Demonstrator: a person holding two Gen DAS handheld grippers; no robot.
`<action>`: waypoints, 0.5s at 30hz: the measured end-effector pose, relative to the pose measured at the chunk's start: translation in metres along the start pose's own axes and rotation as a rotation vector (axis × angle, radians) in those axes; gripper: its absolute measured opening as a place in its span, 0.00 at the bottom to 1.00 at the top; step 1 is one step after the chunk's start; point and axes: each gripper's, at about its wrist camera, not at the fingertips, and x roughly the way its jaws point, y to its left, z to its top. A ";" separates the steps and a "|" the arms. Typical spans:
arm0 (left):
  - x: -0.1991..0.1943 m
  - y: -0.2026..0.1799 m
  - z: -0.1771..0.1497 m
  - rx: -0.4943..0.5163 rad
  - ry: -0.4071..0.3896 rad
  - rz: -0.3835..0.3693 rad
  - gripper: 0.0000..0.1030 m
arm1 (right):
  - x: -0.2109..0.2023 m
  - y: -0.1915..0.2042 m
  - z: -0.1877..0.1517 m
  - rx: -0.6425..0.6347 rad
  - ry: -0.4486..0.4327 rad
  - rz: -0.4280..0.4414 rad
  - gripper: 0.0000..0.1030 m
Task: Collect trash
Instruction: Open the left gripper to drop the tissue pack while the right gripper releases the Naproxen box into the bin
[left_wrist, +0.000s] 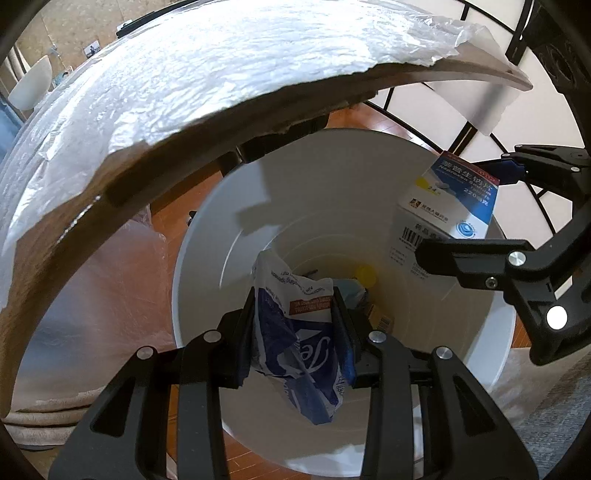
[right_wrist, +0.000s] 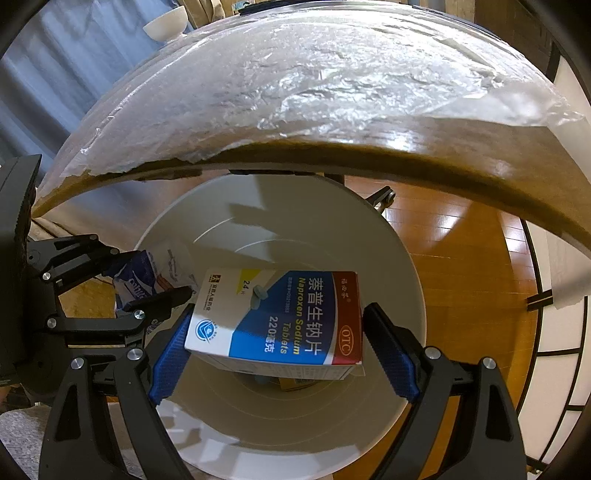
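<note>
1. Left gripper (left_wrist: 295, 332) is clamped on a crumpled blue-and-white wrapper (left_wrist: 299, 347), which I judge light, soft and slippery; I grip it mid-body.
2. Right gripper (right_wrist: 277, 332) pinches the medicine box (right_wrist: 280, 317) across its ends; I judge it light, stiff and crushable.
3. Both hang over the white bin (right_wrist: 406, 258), beside a plastic-covered table (right_wrist: 295, 92), on wooden floor (right_wrist: 461, 236).

Wooden floor (right_wrist: 454, 229); plastic-covered round table (right_wrist: 295, 92); blue curtain (right_wrist: 55, 74)
</note>
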 end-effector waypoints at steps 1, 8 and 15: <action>0.001 0.000 0.001 0.000 0.001 0.000 0.37 | 0.001 -0.001 0.000 -0.001 0.004 0.000 0.84; 0.004 0.001 0.002 0.007 -0.008 0.000 0.67 | 0.008 -0.005 -0.003 -0.025 0.053 -0.012 0.90; -0.005 0.003 -0.002 -0.007 -0.012 0.000 0.68 | -0.004 -0.014 -0.008 0.006 0.047 -0.016 0.94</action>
